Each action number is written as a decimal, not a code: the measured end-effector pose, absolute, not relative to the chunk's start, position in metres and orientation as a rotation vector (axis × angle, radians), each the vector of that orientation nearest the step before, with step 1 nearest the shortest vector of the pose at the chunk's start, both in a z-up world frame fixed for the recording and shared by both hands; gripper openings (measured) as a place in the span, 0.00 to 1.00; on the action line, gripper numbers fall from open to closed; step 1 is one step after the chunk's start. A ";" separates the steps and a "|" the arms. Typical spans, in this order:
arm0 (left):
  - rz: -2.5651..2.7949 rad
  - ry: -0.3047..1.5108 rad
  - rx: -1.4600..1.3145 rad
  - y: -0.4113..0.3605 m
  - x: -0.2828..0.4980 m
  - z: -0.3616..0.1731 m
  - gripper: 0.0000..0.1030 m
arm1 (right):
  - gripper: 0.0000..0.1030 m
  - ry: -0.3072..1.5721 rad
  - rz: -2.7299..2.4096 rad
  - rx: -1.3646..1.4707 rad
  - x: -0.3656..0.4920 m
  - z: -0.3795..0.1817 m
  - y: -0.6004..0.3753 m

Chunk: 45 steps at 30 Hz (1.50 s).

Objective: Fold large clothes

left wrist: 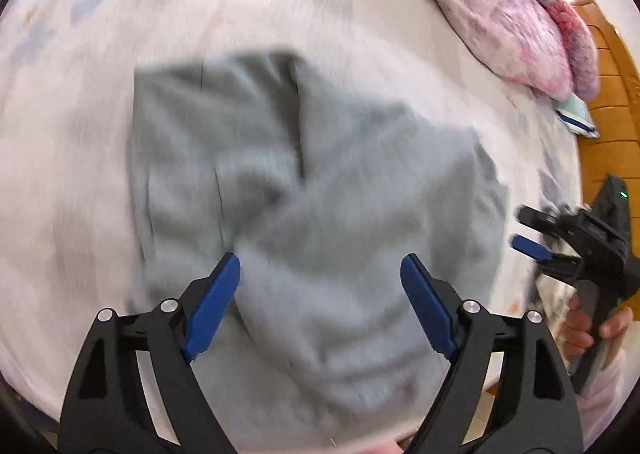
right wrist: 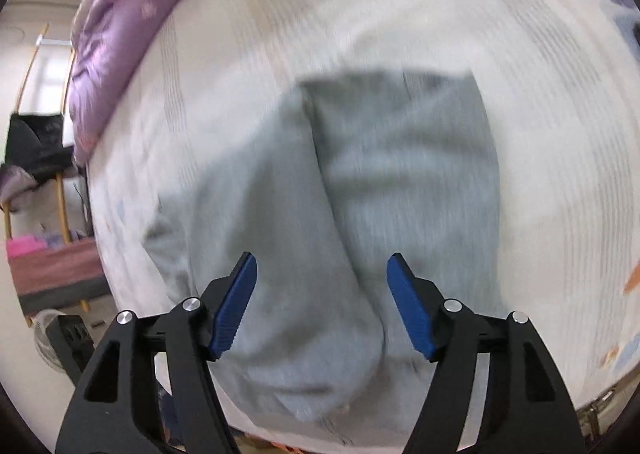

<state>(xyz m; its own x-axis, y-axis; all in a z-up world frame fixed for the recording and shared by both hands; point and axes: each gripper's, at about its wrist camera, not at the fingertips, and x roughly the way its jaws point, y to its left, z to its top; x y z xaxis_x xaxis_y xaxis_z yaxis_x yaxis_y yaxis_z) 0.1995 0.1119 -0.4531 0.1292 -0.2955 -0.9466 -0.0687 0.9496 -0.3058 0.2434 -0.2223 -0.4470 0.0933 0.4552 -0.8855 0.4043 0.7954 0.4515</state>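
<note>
My left jaws (left wrist: pixel 320 266) and right jaws (right wrist: pixel 321 266) both gape wide, holding nothing, above the grey garment (left wrist: pixel 304 190) lying partly folded in the middle of the bed (left wrist: pixel 72 182). Both views are blurred; pinching too deep could catch the sheet or only one layer. I see no containers.
</note>
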 end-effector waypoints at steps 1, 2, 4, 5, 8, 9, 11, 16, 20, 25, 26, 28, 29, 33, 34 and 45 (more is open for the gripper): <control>-0.148 1.436 -0.302 0.113 0.217 -0.459 0.81 | 0.63 1.521 0.036 0.725 0.253 -0.450 -0.225; -0.135 1.428 -0.311 0.113 0.228 -0.465 0.81 | 0.63 1.518 0.041 0.732 0.266 -0.456 -0.225; -0.112 1.407 -0.353 0.116 0.250 -0.473 0.81 | 0.63 1.511 0.074 0.740 0.285 -0.466 -0.221; -0.092 1.400 -0.384 0.116 0.262 -0.480 0.81 | 0.63 1.516 0.071 0.733 0.295 -0.473 -0.218; -0.050 1.415 -0.455 0.117 0.281 -0.502 0.70 | 0.49 1.508 0.028 0.712 0.310 -0.490 -0.213; -0.061 1.399 -0.482 0.117 0.284 -0.507 0.41 | 0.42 1.501 0.032 0.717 0.316 -0.494 -0.205; -0.084 1.419 -0.506 0.112 0.290 -0.519 0.10 | 0.24 1.540 0.063 0.712 0.327 -0.507 -0.187; -0.081 1.338 -0.480 0.107 0.293 -0.502 0.04 | 0.09 1.431 0.021 0.684 0.335 -0.498 -0.184; -0.049 1.320 -0.477 0.108 0.307 -0.496 0.04 | 0.08 1.419 0.002 0.542 0.362 -0.492 -0.171; -0.006 1.361 -0.387 0.093 0.321 -0.528 0.06 | 0.08 1.452 -0.013 0.503 0.363 -0.526 -0.169; -0.013 1.353 -0.405 0.095 0.319 -0.526 0.06 | 0.11 1.448 -0.011 0.506 0.361 -0.522 -0.170; -0.050 1.347 -0.442 0.101 0.313 -0.520 0.09 | 0.13 1.460 0.012 0.486 0.359 -0.514 -0.170; -0.067 1.352 -0.457 0.108 0.308 -0.517 0.10 | 0.14 1.461 0.025 0.480 0.356 -0.507 -0.173; -0.071 1.312 -0.484 0.133 0.280 -0.486 0.15 | 0.17 1.380 0.046 0.451 0.335 -0.467 -0.183; -0.081 1.297 -0.478 0.136 0.273 -0.478 0.16 | 0.17 1.343 0.049 0.413 0.327 -0.452 -0.183; -0.235 1.382 -0.367 0.113 0.188 -0.533 0.11 | 0.11 1.439 0.117 0.341 0.276 -0.527 -0.146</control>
